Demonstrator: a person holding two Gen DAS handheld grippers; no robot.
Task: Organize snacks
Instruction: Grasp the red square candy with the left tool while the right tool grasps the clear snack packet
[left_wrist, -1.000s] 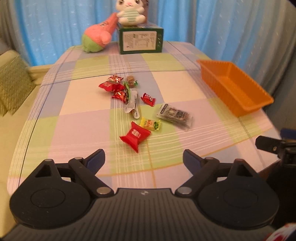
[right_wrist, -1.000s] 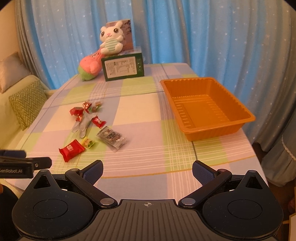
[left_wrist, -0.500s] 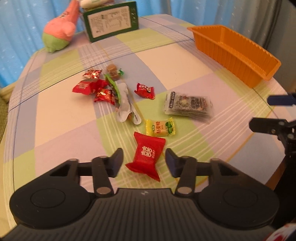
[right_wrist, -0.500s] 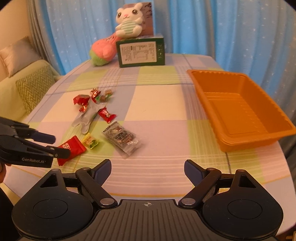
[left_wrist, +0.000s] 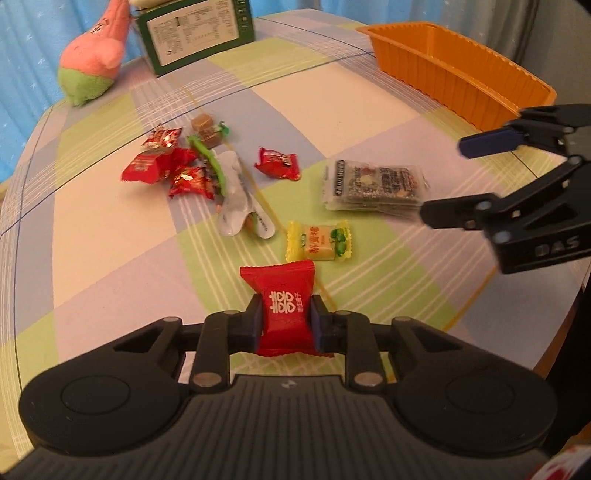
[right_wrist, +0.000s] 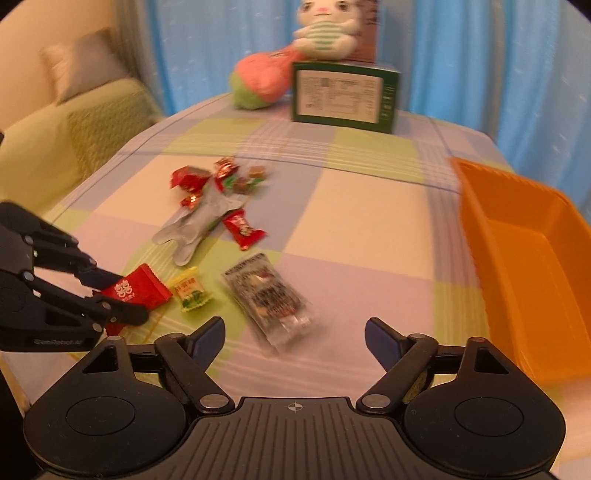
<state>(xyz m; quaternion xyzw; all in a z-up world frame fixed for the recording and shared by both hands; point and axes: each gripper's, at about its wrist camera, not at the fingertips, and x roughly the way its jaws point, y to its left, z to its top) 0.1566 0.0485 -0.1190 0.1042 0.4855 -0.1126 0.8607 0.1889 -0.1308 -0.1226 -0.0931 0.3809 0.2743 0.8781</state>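
My left gripper is shut on a red candy packet near the table's front edge; the packet also shows in the right wrist view, held by the left gripper. A yellow candy lies just beyond it. A clear flat snack pack lies to the right, and it shows just ahead of my open, empty right gripper. Several red candies and a white wrapper lie further back. The right gripper shows open beside the flat pack.
An orange tray stands at the right side of the checked tablecloth; it also shows in the left wrist view. A green box and plush toys stand at the back. A sofa is on the left.
My left gripper moved forward and down to the red candy packet and closed on it. My right gripper moved left and forward toward the clear flat pack, still open.
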